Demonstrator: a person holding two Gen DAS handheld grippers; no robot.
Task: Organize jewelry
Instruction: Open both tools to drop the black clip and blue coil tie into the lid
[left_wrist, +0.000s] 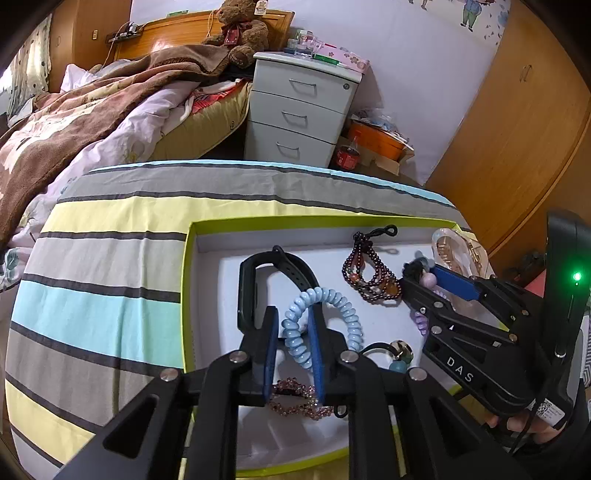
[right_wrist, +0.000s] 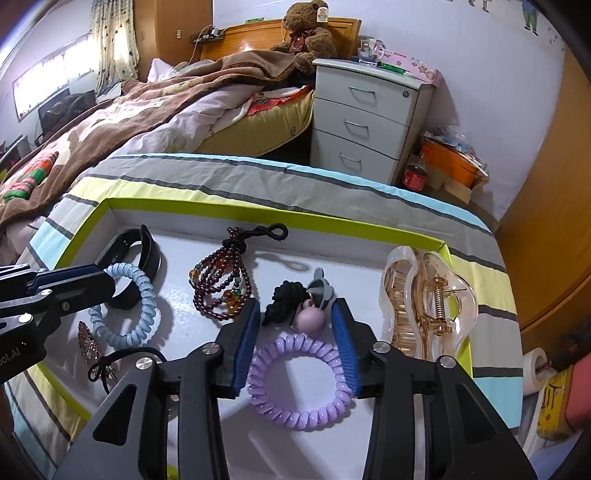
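A shallow tray (left_wrist: 190, 295) with a lime-green rim sits on a striped cloth (left_wrist: 110, 229) and fills the lower centre of both views.

In the left wrist view, the left gripper (left_wrist: 293, 334) reaches up from the bottom edge. Its blue pads straddle the near arc of a blue coil tie (left_wrist: 325, 317), one pad inside the ring and one outside; the jaws are narrowly parted, and it cannot be told whether they press the coil. A black band (left_wrist: 275, 284) lies just beyond the tie at frame centre, and a pink beaded clip (left_wrist: 295, 400) shows beneath the fingers.

The right gripper (right_wrist: 297, 334) stands released, its pads flanking a purple coil tie (right_wrist: 299, 380) that lies flat on the tray floor at lower centre of the right wrist view. Just above that tie sit a pink ball (right_wrist: 310, 319) and a black knotted tie (right_wrist: 286, 301). A dark beaded bracelet (right_wrist: 221, 284) lies left of centre, and a clear amber claw clip (right_wrist: 424, 306) rests against the tray's right wall. A thin black elastic (right_wrist: 110, 363) lies at lower left.

A teddy bear (right_wrist: 308, 31) sits at the top of the frame.
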